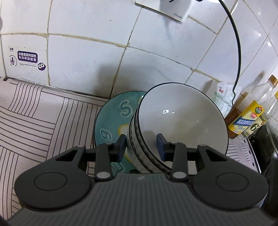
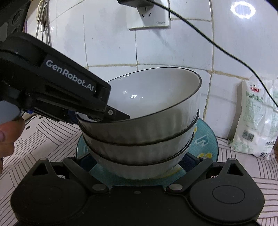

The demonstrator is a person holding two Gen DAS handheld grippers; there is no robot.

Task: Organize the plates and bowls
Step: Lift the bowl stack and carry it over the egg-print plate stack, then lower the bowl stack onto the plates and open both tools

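Observation:
Three white bowls with black rims are nested in a stack (image 2: pixel 142 135) standing on a teal patterned plate (image 2: pixel 206 144). The top bowl (image 2: pixel 156 93) is tilted. My left gripper (image 1: pixel 141 147) straddles the rim of the stacked bowls (image 1: pixel 182 118), one finger inside and one outside, with gaps showing at both pads. It also shows in the right wrist view (image 2: pixel 97 113), reaching in from the left over the near rim. My right gripper (image 2: pixel 137 161) is open wide, its fingers on either side of the bottom bowl's base, mostly hidden behind it. The plate also shows in the left wrist view (image 1: pixel 111 121).
A white tiled wall stands close behind the stack, with a socket (image 2: pixel 149 15) and a black cable (image 2: pixel 225 50). A white bag (image 2: pixel 255 118) and oil bottles (image 1: pixel 250 114) stand to the right. A striped mat (image 1: pixel 43 118) covers the counter. A dark pot edge (image 1: pixel 267 139) is at far right.

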